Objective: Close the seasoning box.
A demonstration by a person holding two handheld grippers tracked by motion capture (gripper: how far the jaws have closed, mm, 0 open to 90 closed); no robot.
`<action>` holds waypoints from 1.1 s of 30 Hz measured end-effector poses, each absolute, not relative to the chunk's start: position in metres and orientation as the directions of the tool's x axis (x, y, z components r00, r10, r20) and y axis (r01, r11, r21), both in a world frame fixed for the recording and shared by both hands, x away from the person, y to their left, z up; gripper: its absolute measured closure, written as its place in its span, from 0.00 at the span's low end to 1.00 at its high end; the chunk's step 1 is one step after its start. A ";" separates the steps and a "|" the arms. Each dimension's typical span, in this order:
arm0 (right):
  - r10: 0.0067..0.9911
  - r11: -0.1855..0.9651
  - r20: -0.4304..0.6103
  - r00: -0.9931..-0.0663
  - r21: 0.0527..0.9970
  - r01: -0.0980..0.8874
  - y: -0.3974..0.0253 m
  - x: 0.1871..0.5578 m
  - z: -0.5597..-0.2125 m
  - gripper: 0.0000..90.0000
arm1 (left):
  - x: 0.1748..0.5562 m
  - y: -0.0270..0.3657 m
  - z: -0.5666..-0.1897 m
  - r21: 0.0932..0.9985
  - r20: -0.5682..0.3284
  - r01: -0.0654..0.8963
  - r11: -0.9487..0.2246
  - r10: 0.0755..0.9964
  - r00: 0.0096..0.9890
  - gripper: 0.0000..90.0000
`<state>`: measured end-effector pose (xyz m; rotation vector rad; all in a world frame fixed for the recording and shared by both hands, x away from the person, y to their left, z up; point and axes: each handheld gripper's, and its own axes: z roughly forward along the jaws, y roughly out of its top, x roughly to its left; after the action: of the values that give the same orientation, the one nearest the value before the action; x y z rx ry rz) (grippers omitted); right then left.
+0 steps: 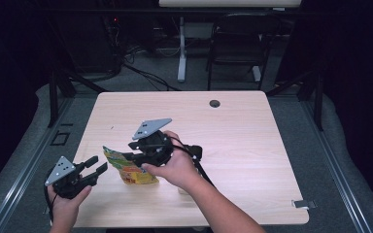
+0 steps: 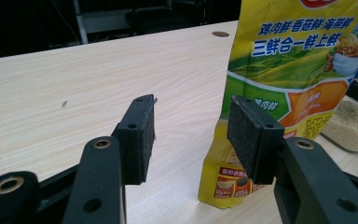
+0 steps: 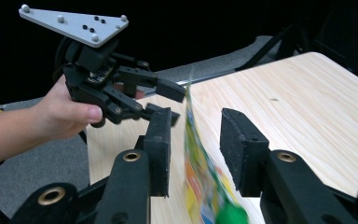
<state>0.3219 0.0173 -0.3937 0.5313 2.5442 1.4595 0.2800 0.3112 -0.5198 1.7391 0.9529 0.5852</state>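
A pale wooden worktop [image 1: 243, 126] has a round cable hole [image 1: 214, 103] near its far edge. Behind it stand a dark folding chair [image 1: 238, 46] and a white desk leg [image 1: 181, 48] on grey floor [image 1: 145, 80], with cables [image 1: 141, 73] trailing across.

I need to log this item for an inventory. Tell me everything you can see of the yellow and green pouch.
The pouch is a glossy, flexible plastic bag, yellow and green with an orange panel, Chinese lettering and a food picture. It stands upright on its base on the wooden table, near the front left. The right gripper has its open jaws on either side of it; contact cannot be told.
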 end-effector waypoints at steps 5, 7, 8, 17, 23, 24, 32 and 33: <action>0.454 0.400 0.037 -0.890 0.884 0.241 -0.016 0.319 -0.393 0.66 | 0.279 0.311 -0.520 0.933 -0.054 0.322 -0.159 0.825 0.563 0.57; 0.469 0.388 0.042 -0.882 0.888 0.248 -0.021 0.320 -0.393 0.66 | 0.280 0.311 -0.520 0.933 -0.054 0.323 -0.159 0.825 0.562 0.57; 0.495 0.374 0.040 -0.868 0.892 0.255 -0.032 0.320 -0.394 0.66 | 0.280 0.311 -0.520 0.934 -0.056 0.322 -0.156 0.825 0.563 0.57; 0.557 0.343 0.039 -0.829 0.899 0.272 -0.065 0.321 -0.399 0.64 | 0.280 0.312 -0.520 0.933 -0.058 0.326 -0.155 0.827 0.559 0.58; 0.643 0.311 0.024 -0.765 0.905 0.291 -0.093 0.328 -0.401 0.65 | 0.280 0.313 -0.520 0.934 -0.056 0.323 -0.154 0.828 0.558 0.57; 0.643 0.311 0.024 -0.765 0.905 0.291 -0.093 0.328 -0.401 0.65 | 0.280 0.313 -0.520 0.934 -0.058 0.323 -0.152 0.829 0.556 0.57; 0.684 0.294 0.026 -0.729 0.905 0.308 -0.114 0.331 -0.405 0.67 | 0.280 0.314 -0.519 0.935 -0.060 0.324 -0.146 0.834 0.549 0.58; 0.687 0.297 0.024 -0.726 0.903 0.311 -0.117 0.332 -0.406 0.67 | 0.280 0.314 -0.519 0.935 -0.059 0.323 -0.147 0.833 0.550 0.58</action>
<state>0.3320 -0.1165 -0.4061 0.8973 2.2030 1.4062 0.2797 0.3141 -0.5193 1.7204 0.9722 0.5976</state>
